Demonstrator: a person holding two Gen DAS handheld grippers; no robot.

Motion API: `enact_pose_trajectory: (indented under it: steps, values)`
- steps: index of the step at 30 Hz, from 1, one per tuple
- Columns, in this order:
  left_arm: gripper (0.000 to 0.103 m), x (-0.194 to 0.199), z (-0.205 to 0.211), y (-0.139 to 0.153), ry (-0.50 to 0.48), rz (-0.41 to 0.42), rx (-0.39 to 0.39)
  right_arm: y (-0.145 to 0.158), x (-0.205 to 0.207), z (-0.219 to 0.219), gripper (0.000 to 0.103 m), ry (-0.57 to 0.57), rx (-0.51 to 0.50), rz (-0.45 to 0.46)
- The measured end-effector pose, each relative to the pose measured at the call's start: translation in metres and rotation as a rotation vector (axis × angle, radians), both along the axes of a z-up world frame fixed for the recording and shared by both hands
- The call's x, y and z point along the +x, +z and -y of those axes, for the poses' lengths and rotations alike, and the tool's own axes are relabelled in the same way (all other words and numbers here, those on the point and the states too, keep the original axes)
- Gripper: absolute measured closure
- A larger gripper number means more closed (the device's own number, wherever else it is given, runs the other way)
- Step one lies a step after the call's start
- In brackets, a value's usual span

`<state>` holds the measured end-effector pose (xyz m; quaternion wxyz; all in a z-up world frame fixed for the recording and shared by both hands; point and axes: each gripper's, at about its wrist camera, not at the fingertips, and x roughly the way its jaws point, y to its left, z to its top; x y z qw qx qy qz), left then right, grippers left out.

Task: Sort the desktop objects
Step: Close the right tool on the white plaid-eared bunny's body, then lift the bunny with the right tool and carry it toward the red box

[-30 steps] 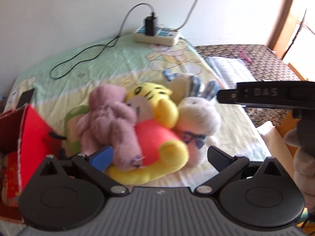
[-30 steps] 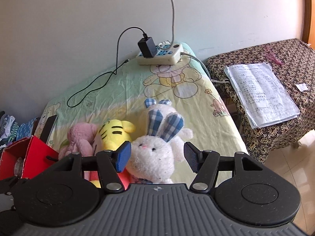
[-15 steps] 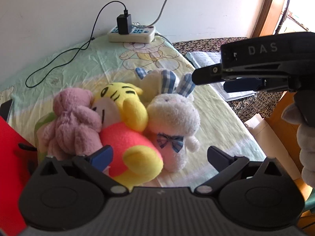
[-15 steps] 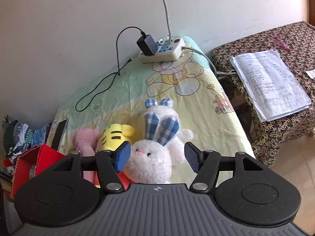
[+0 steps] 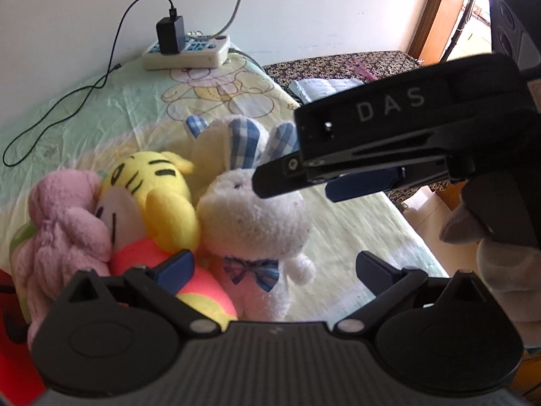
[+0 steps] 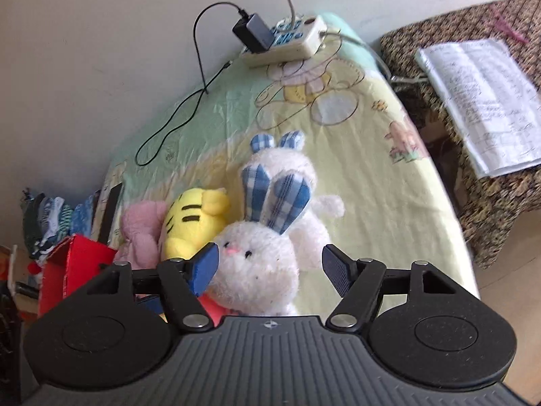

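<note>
To your left the plush toys are packed tight: the pink bear (image 6: 140, 233), the yellow tiger (image 6: 192, 223) and the white rabbit (image 6: 257, 267) touch one another, leaving no gap. A red box (image 6: 72, 270) blocks the near left corner. Right of the rabbit the tablecloth (image 6: 375, 209) lies bare to its edge. At the far wall a power strip (image 6: 287, 42) and its black cable (image 6: 175, 121) cross the surface. The right gripper (image 5: 290, 176) hangs over the rabbit's head, barring your left gripper (image 5: 274, 265).
</note>
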<state>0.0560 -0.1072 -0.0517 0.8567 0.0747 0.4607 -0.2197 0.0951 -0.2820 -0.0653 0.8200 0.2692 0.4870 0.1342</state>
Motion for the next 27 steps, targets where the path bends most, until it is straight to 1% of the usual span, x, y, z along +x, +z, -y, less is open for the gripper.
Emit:
enact_pose_trajectory:
  steps: [1,3,5,9,11,12,14,16,17,19,20,23,25,27]
  values:
    - [0.002,0.001,0.002,-0.002,-0.007,0.003,0.01,-0.001,0.001,-0.003,0.032,0.016,0.006,-0.002]
    - [0.002,0.004,0.005,-0.007,-0.011,0.004,0.026,-0.002,0.004,-0.009,0.032,0.035,-0.014,0.002]
    - [0.002,0.011,0.005,-0.012,-0.013,-0.01,0.024,-0.005,0.008,-0.013,0.032,0.048,-0.021,-0.002]
    - [0.002,0.02,0.01,-0.027,-0.017,-0.037,0.041,-0.015,0.015,-0.014,0.031,0.057,0.02,-0.04]
    - [0.004,0.021,0.014,-0.03,-0.02,-0.031,0.053,-0.019,0.016,-0.013,0.032,0.067,0.052,-0.053]
    - [0.004,0.022,0.015,-0.03,-0.021,-0.027,0.058,-0.019,0.016,-0.012,0.036,0.07,0.066,-0.055]
    - [0.005,0.021,0.017,-0.031,-0.024,-0.02,0.068,-0.018,0.014,-0.012,0.039,0.078,0.067,-0.048]
    - [0.011,0.021,0.019,-0.032,-0.027,-0.009,0.083,-0.014,0.011,-0.011,0.042,0.09,0.057,-0.037]
    - [0.012,0.02,0.02,-0.031,-0.028,-0.005,0.088,-0.012,0.008,-0.011,0.042,0.097,0.05,-0.031]
    - [0.02,0.017,0.021,-0.027,-0.025,0.002,0.091,-0.007,0.003,-0.011,0.043,0.108,0.036,-0.021]
    - [0.022,0.015,0.021,-0.025,-0.024,0.006,0.091,-0.005,0.001,-0.011,0.043,0.114,0.031,-0.017]
    - [0.024,0.008,0.017,-0.016,-0.02,0.006,0.066,0.001,-0.008,-0.011,0.044,0.126,0.028,-0.01]
    - [0.029,0.002,0.015,-0.009,-0.015,0.012,0.052,0.008,-0.014,-0.013,0.044,0.135,0.013,0.008]
    - [0.032,-0.006,0.013,-0.002,-0.015,0.023,0.039,0.016,-0.021,-0.016,0.044,0.145,-0.013,0.038]
